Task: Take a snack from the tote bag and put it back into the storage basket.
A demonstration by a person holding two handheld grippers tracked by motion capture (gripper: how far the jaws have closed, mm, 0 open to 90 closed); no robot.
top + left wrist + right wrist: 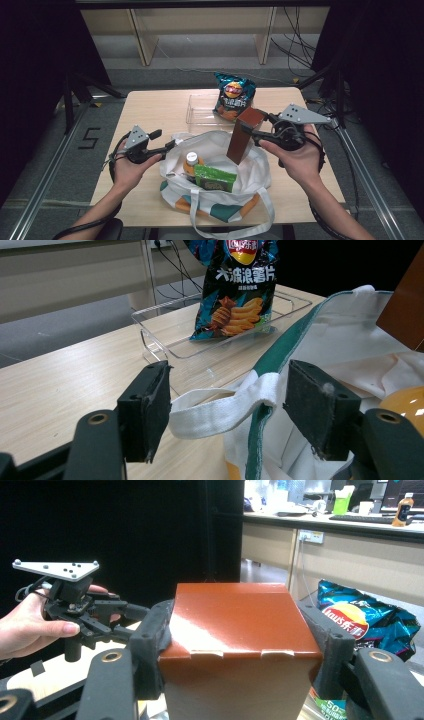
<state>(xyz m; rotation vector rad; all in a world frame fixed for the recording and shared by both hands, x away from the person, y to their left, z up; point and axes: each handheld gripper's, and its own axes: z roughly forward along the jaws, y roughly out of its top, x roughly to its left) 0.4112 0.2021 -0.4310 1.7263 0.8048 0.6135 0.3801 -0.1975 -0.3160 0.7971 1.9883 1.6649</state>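
While the right gripper (251,131) clamps a glossy brown carton (244,135) tilted above the white canvas tote (250,170), the left gripper (227,410) (jaws parted) straddles its soft rim.

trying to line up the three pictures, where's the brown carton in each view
High view: the brown carton stands tilted right of centre, over the white tote bag, clamped by the right gripper.
Left gripper view: one brown corner at the right edge.
Right gripper view: centre, between the jaws.
Shared landmark: the blue chip bag.
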